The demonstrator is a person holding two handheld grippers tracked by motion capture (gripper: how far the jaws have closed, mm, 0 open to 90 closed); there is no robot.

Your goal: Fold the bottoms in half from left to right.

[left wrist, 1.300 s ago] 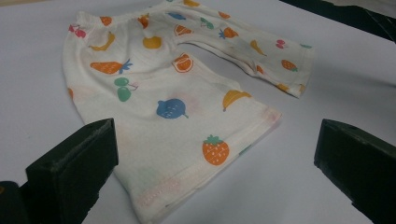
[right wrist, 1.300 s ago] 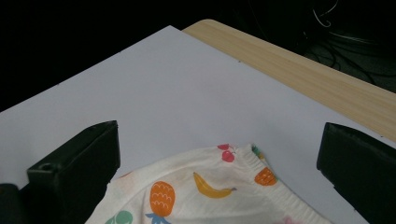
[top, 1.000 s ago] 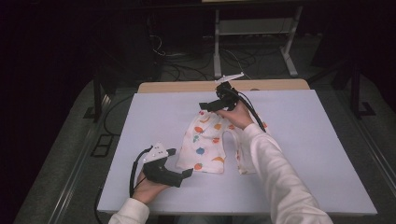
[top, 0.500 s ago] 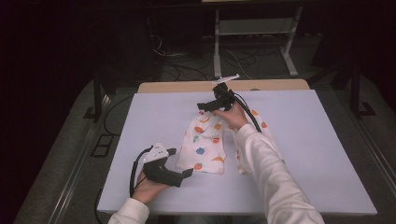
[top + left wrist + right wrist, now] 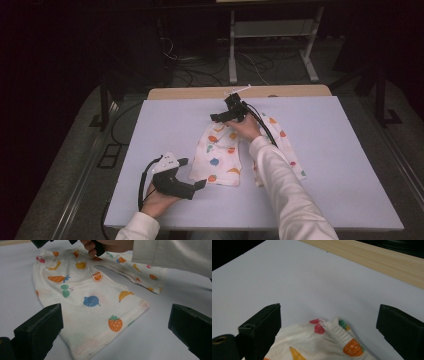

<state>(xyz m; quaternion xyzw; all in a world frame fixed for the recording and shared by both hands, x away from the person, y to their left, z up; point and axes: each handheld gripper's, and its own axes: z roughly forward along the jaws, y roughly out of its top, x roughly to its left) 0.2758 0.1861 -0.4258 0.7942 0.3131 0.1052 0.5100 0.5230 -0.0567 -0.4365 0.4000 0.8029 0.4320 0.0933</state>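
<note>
Nearest the counter's front edge, toward its left corner, the left gripper rests low in the person's hand. Its blocky black fingers stand wide apart with nothing between them, aimed at the hem of the fruit-print garment. The hem lies just beyond them, untouched.

The garment lies flat on the matte, pale lilac sheet around the middle of the counter. It is thin cream knit, printed with strawberries, bananas, carrots and a blue fruit, and its stitched hem is slightly rumpled. A second part of it spreads toward the right edge, partly hidden under the white sleeve.

Farther back, the right gripper hangs over the garment's far end. Its fingers have just been closing a little but are open, straddling the gathered, ribbed waistband without pressing it. The hand covers much of that end.

Past the sheet, a bare wooden strip runs along the counter's back edge.
</note>
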